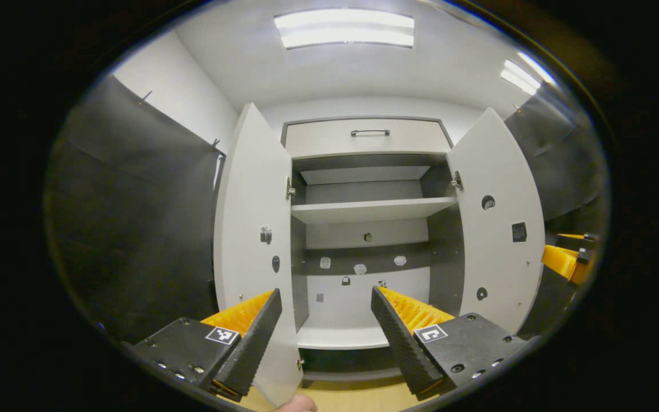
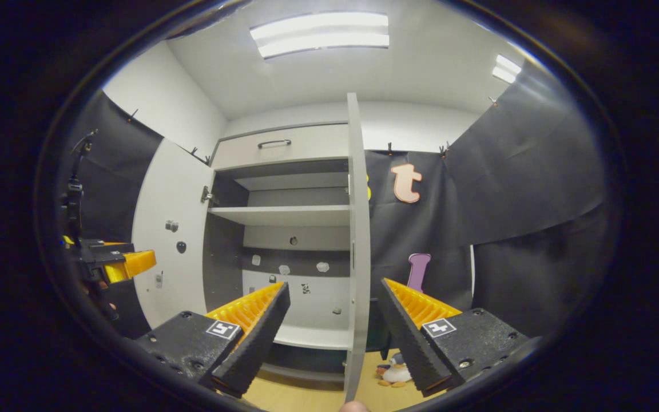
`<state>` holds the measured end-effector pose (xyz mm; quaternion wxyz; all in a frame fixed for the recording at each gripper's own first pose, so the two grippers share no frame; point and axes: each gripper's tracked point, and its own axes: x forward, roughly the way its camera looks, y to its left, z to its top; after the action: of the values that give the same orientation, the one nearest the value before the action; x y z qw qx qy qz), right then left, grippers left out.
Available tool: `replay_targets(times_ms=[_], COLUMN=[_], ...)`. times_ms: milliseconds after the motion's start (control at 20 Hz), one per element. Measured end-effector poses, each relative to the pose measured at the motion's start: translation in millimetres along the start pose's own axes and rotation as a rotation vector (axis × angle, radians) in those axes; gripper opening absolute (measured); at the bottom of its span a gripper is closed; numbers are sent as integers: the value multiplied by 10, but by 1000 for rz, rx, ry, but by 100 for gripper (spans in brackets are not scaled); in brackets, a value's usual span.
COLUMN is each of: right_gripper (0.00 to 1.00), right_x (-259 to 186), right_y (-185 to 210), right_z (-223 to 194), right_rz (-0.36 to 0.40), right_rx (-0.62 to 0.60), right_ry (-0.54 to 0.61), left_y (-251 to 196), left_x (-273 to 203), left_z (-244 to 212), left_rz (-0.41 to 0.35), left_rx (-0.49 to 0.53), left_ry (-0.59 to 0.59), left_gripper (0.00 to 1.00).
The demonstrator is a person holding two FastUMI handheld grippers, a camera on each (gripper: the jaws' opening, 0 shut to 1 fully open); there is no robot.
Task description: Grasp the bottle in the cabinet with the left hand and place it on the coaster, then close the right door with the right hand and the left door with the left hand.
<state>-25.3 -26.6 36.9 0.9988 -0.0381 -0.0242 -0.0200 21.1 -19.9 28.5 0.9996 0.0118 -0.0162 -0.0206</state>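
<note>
The white cabinet (image 1: 366, 137) stands open in front of me, and the shelves (image 1: 372, 210) I can see are bare. My left gripper (image 1: 325, 292) is open and points into the lower compartment. Its left finger overlaps the lower part of the left door (image 1: 249, 217); contact cannot be told. The right door (image 1: 498, 229) swings out on the other side. In the right gripper view, my right gripper (image 2: 334, 283) is open, and the right door (image 2: 358, 229) stands edge-on between its fingers. The left gripper (image 2: 118, 263) shows farther off beside the left door (image 2: 166, 229).
Black cloth walls close in both sides. A wooden surface (image 2: 306, 395) lies below the cabinet, with a small white toy (image 2: 395, 375) on it right of the right door. The other gripper (image 1: 564, 260) shows at the far right of the left gripper view. A fingertip (image 1: 295, 403) shows at the bottom edge.
</note>
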Motion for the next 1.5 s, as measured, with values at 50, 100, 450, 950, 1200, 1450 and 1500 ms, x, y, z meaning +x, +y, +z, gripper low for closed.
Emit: replay_targets(times_ms=[50, 100, 450, 950, 1200, 1450, 1500], right_gripper=[100, 100, 100, 100, 100, 100, 100], right_x=[-7, -12, 38, 199, 166, 275, 305], right_y=[-9, 3, -137, -699, -1020, -1271, -1260], right_z=[-9, -3, -6, -91, -146, -357, -412], right_rz=[0, 1, -33, -100, -161, -235, -238], right_rx=[0, 0, -3, 56, 41, 35, 27], right_ry=[1, -1, -12, 34, 57, 122, 138], left_y=[2, 3, 56, 478, 693, 926, 965], left_x=[-3, -8, -53, -202, -238, -278, -285], left_z=[17, 28, -89, -216, -242, -328, -350], left_rz=[1, -2, 22, 122, 179, 222, 231], left_rx=[-4, -9, 10, 22, 25, 20, 17], left_ry=[-5, -9, 12, 50, 65, 90, 94], left_gripper=[100, 96, 96, 100, 100, 100, 100])
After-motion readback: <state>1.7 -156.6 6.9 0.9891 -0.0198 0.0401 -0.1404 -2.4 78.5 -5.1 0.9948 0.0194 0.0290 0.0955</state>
